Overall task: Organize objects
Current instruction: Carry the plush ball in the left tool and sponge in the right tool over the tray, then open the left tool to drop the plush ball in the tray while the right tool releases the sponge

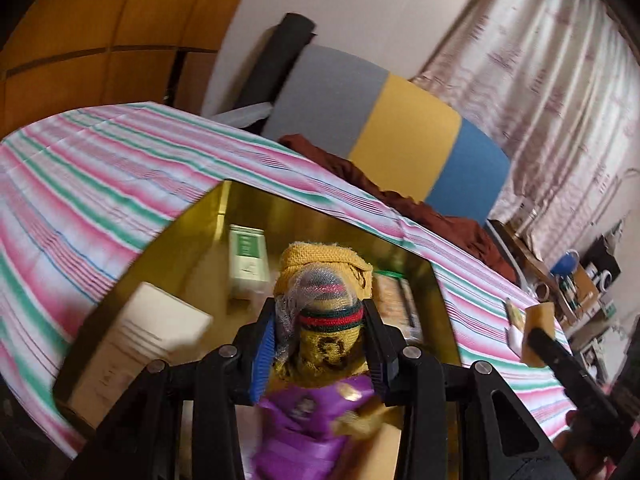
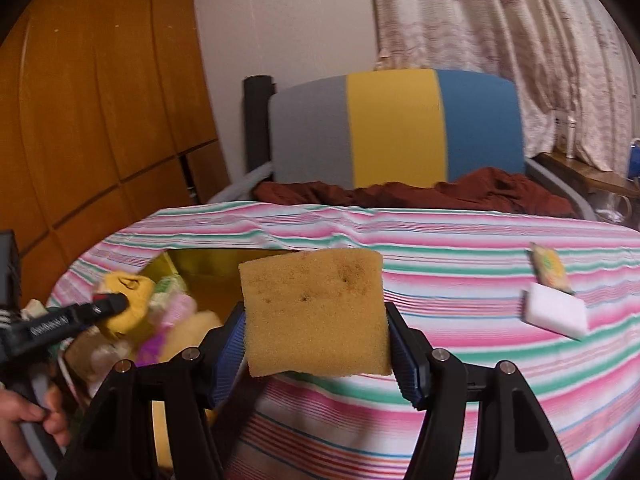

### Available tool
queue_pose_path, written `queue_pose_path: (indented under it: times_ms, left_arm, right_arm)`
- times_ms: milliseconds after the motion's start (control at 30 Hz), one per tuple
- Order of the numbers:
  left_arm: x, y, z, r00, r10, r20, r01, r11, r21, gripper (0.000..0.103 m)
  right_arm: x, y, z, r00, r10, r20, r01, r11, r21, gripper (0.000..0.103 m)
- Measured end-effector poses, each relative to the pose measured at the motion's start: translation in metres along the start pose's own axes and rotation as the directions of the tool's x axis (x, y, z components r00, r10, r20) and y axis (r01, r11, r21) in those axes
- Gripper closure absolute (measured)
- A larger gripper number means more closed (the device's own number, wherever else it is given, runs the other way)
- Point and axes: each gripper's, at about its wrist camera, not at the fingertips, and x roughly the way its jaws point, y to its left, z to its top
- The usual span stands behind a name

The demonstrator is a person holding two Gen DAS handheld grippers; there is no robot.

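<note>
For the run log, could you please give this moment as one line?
left gripper: shut on knitted item, over gold box | right gripper: shut on sponge | striped cloth: white block

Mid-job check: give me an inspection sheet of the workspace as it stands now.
Surface: striped cloth covers it.
Job's things: yellow knit bundle in left tool, above gold box holding cartons and a purple packet; tan sponge in right tool; white block and small packet lie on the cloth.
Clutter: brown cloth behind.
Grippers: left tool shut on bundle; right tool shut on sponge.
Cables: nothing seen.
Surroundings: tricolour headboard, curtain, wooden doors.
</note>
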Motion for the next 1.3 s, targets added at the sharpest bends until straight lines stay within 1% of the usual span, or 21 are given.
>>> queue_pose_path:
  times_ms: [100,167,233,367,500,567,600,633,667,700,733,800,867,933,967,1067,1133,1200,1267,1300]
  left_arm:
    - [0.005,0.015,0.011,1.000,0.016,-0.001,-0.016,0.999,-0.035,0.063]
    - [0.009,0.024,0.019,0.999,0.036,-0.003,-0.036,0.998,-0.047,0.063]
    - [0.014,0.031,0.027,0.999,0.049,-0.010,-0.050,0.997,-0.064,0.063]
    - [0.026,0.048,0.043,0.997,0.078,-0.025,-0.081,0.991,-0.110,0.062]
    - [0.037,0.059,0.049,0.994,0.097,-0.045,-0.102,0.987,-0.126,0.062]
    - [0.040,0.059,0.050,0.992,0.112,-0.054,-0.118,0.986,-0.118,0.058]
    - [0.040,0.059,0.050,0.992,0.110,-0.054,-0.116,0.986,-0.123,0.058]
    - [0.038,0.060,0.050,0.994,0.098,-0.047,-0.103,0.986,-0.132,0.054]
    - [0.036,0.061,0.051,0.996,0.085,-0.037,-0.090,0.986,-0.140,0.045]
    - [0.033,0.061,0.051,0.996,0.086,-0.029,-0.089,0.986,-0.143,0.040]
    - [0.029,0.061,0.050,0.996,0.085,-0.019,-0.087,0.985,-0.148,0.033]
    - [0.018,0.062,0.048,0.997,0.073,0.009,-0.071,0.984,-0.164,0.025]
    - [0.005,0.064,0.045,0.994,0.098,0.039,-0.088,0.977,-0.195,0.011]
    - [-0.010,0.066,0.038,0.989,0.132,0.073,-0.112,0.966,-0.233,0.006]
    - [-0.017,0.065,0.035,0.986,0.143,0.086,-0.119,0.964,-0.238,0.004]
    - [-0.030,0.060,0.027,0.977,0.183,0.108,-0.158,0.965,-0.208,0.000]
    - [-0.036,0.056,0.024,0.973,0.201,0.116,-0.177,0.967,-0.186,0.000]
    - [-0.040,0.056,0.022,0.971,0.204,0.122,-0.181,0.967,-0.178,0.000]
    - [-0.042,0.056,0.021,0.973,0.200,0.112,-0.179,0.968,-0.178,0.000]
    - [-0.042,0.056,0.020,0.974,0.202,0.107,-0.180,0.967,-0.182,0.000]
  right_arm:
    - [0.016,0.019,0.010,0.997,0.058,-0.055,-0.059,0.998,-0.019,0.038]
    - [0.030,0.035,0.016,0.992,0.080,-0.099,-0.086,0.995,-0.052,0.038]
    - [0.038,0.047,0.018,0.988,0.096,-0.121,-0.105,0.992,-0.070,0.038]
    - [0.045,0.062,0.023,0.986,0.109,-0.130,-0.122,0.988,-0.099,0.038]
    - [0.050,0.067,0.023,0.984,0.118,-0.136,-0.131,0.987,-0.094,0.038]
    - [0.053,0.067,0.023,0.983,0.113,-0.143,-0.128,0.987,-0.097,0.038]
    - [0.054,0.067,0.024,0.983,0.110,-0.146,-0.125,0.987,-0.100,0.038]
    - [0.055,0.067,0.024,0.983,0.106,-0.149,-0.122,0.987,-0.104,0.038]
    - [0.057,0.068,0.024,0.983,0.103,-0.152,-0.120,0.987,-0.107,0.038]
    - [0.060,0.068,0.025,0.983,0.099,-0.157,-0.117,0.987,-0.109,0.038]
    - [0.062,0.067,0.026,0.982,0.098,-0.162,-0.117,0.987,-0.109,0.038]
    - [0.068,0.067,0.028,0.980,0.102,-0.172,-0.121,0.987,-0.101,0.038]
    - [0.073,0.068,0.029,0.977,0.109,-0.184,-0.128,0.987,-0.097,0.038]
    - [0.079,0.070,0.030,0.974,0.105,-0.200,-0.128,0.986,-0.104,0.038]
    - [0.082,0.071,0.029,0.973,0.105,-0.208,-0.129,0.986,-0.108,0.038]
    - [0.096,0.077,0.030,0.966,0.100,-0.238,-0.133,0.983,-0.127,0.038]
    - [0.107,0.080,0.032,0.962,0.096,-0.258,-0.134,0.982,-0.135,0.038]
    - [0.119,0.082,0.037,0.958,0.091,-0.273,-0.130,0.983,-0.130,0.038]
    - [0.130,0.083,0.042,0.953,0.093,-0.288,-0.131,0.985,-0.116,0.037]
    - [0.139,0.084,0.044,0.946,0.105,-0.308,-0.142,0.985,-0.102,0.037]
